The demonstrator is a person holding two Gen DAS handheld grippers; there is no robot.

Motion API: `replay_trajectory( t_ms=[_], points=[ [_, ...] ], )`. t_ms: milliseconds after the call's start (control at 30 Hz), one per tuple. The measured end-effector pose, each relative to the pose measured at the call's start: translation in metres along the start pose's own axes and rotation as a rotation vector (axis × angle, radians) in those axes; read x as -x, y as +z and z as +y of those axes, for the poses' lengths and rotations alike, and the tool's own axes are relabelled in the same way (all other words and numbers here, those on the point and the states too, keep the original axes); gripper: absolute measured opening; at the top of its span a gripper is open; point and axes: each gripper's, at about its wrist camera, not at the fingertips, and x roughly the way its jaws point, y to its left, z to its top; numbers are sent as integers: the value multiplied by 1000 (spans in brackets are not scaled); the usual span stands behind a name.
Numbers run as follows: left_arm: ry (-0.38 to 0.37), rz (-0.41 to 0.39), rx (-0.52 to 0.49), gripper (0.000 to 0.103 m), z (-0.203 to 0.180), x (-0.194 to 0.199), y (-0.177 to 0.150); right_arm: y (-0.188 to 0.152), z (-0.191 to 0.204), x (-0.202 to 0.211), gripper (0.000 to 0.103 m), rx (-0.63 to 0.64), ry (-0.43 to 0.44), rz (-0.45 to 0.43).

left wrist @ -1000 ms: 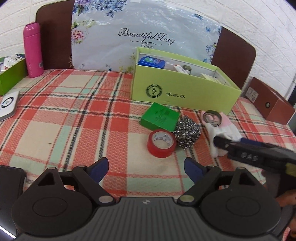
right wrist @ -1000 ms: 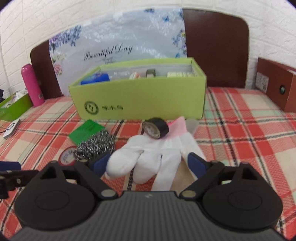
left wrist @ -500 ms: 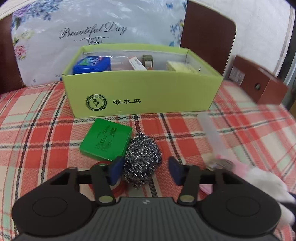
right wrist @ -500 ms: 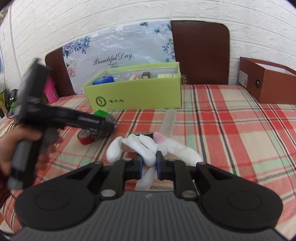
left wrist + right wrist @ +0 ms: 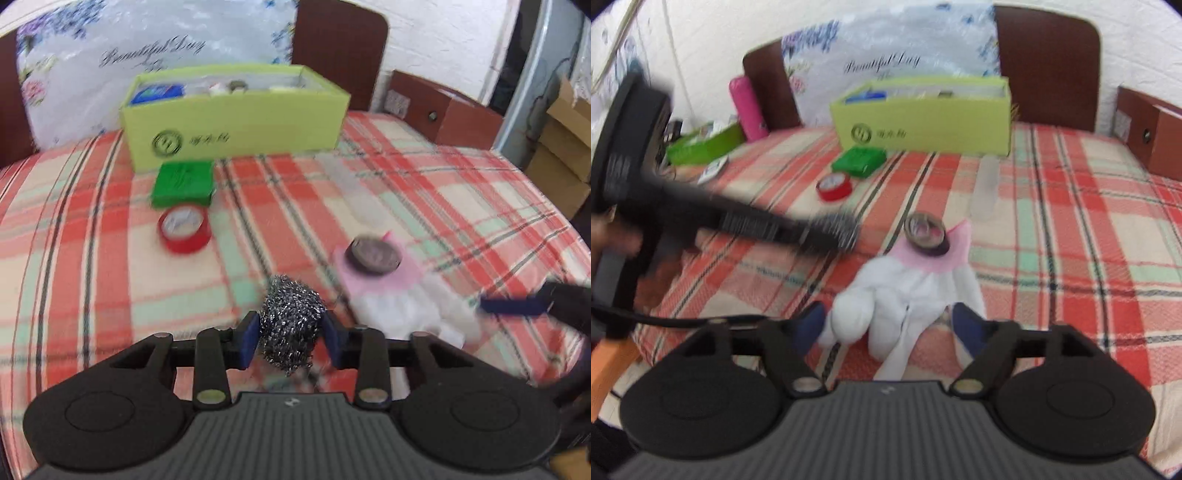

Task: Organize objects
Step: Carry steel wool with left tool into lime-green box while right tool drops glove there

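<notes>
At the far side of the table we see an open lime-green cardboard box (image 5: 236, 122) holding a blue packet (image 5: 158, 93) at its left end and several small items too blurred for us to name. A brown box (image 5: 443, 110) stands farther right, and in the right wrist view a smaller green box (image 5: 701, 146) with packets in it sits far left beside a pink bottle (image 5: 748, 109). The left gripper (image 5: 290, 339) points down toward the table, its 2 blue pads pinching a steel wool scourer (image 5: 290, 325); its jaws have just eased slightly wider yet still press the ball. In the right wrist view a hand (image 5: 613, 236) at the left edge carries that gripper. The right gripper (image 5: 890, 328) tilts downward with its jaws spread, having just opened, and the fingers of a white glove (image 5: 905, 291) lie loose between them on the cloth. A black tape roll (image 5: 925, 234) rests on the glove's pink cuff. A red tape roll (image 5: 184, 229) and a flat green box (image 5: 183, 182) lie near the lime-green box, just beside each other, with a clear tube (image 5: 986, 188) to the right. A red, cream and mint plaid tablecloth (image 5: 443, 206) covers the table; behind it stand 2 dark brown chair backs (image 5: 1047, 66), a floral bag reading "Beautiful Day" (image 5: 886, 55), and a white brick wall (image 5: 443, 33).
</notes>
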Motion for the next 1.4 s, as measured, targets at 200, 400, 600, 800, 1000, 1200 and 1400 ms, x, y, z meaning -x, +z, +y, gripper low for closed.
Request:
replay_trajectory(
  t_ms=[200, 400, 600, 800, 1000, 1200, 1400],
  points=[
    [14, 6, 71, 59, 4, -8, -7, 14, -18, -28, 96, -156, -81, 21],
    [0, -3, 72, 48, 4, -8, -2, 8, -9, -58, 84, -90, -98, 61],
    [-12, 7, 83, 49, 7, -15, -1, 0, 4, -58, 24, 7, -103, 49],
    [-62, -1, 68, 36, 9, -3, 4, 15, 5, -36, 17, -6, -37, 40],
    [-54, -95, 78, 36, 14, 21, 29, 39, 9, -15, 17, 84, -69, 11],
    [-75, -123, 87, 36, 13, 27, 41, 56, 3, 0, 17, 52, -46, -61],
    [-92, -161, 69, 36, 12, 35, 62, 74, 0, 5, 17, 61, -55, -104]
  ],
)
